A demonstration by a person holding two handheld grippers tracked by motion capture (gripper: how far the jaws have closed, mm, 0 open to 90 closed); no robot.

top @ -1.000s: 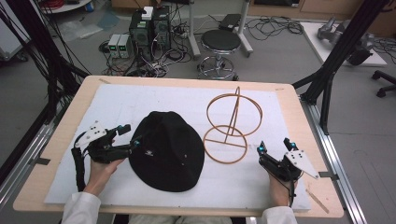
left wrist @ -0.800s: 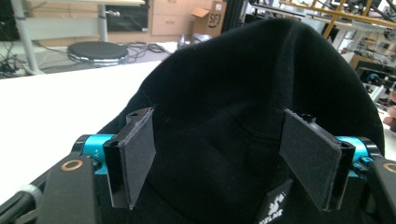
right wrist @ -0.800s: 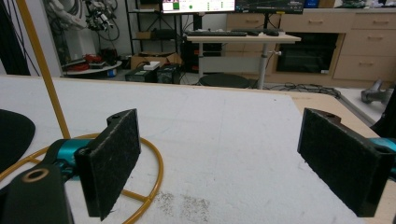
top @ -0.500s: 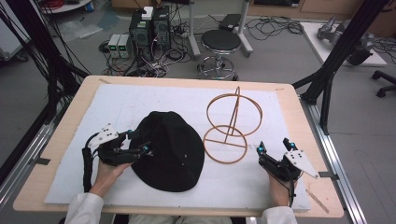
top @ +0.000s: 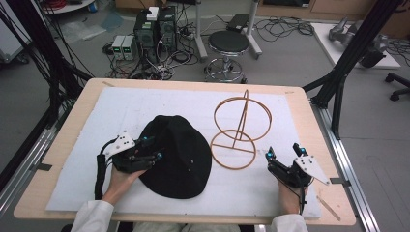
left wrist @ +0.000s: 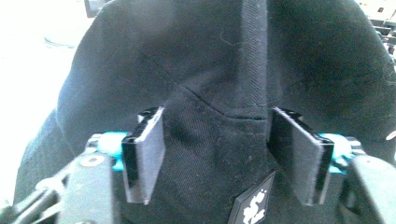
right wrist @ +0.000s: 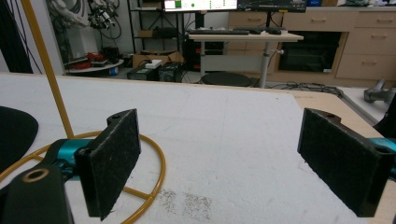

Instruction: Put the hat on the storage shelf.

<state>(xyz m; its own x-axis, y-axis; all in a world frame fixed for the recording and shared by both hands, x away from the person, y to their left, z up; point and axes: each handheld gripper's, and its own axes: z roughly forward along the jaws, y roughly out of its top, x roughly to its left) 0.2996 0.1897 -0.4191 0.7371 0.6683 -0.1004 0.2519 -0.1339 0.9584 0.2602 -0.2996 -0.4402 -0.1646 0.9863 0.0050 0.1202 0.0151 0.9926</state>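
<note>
Covering part of the white mat (top: pixel 270 188), the black hat (top: pixel 176 154) lies left of centre. We see the left gripper (top: pixel 151 149) straddling its fabric, jaws closing in, pads not yet pressing. The right gripper (top: pixel 284 152) rests unclenched beside the wire stand (top: pixel 241 130), whose top the right gripper view cuts off.

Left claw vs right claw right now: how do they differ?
The left claw straddles the black hat's fabric, its jaws just closing in; the right claw has nothing between its jaws. The left claw sits over the hat, the right claw beside the wire stand. Both sit low over the white mat.
</note>
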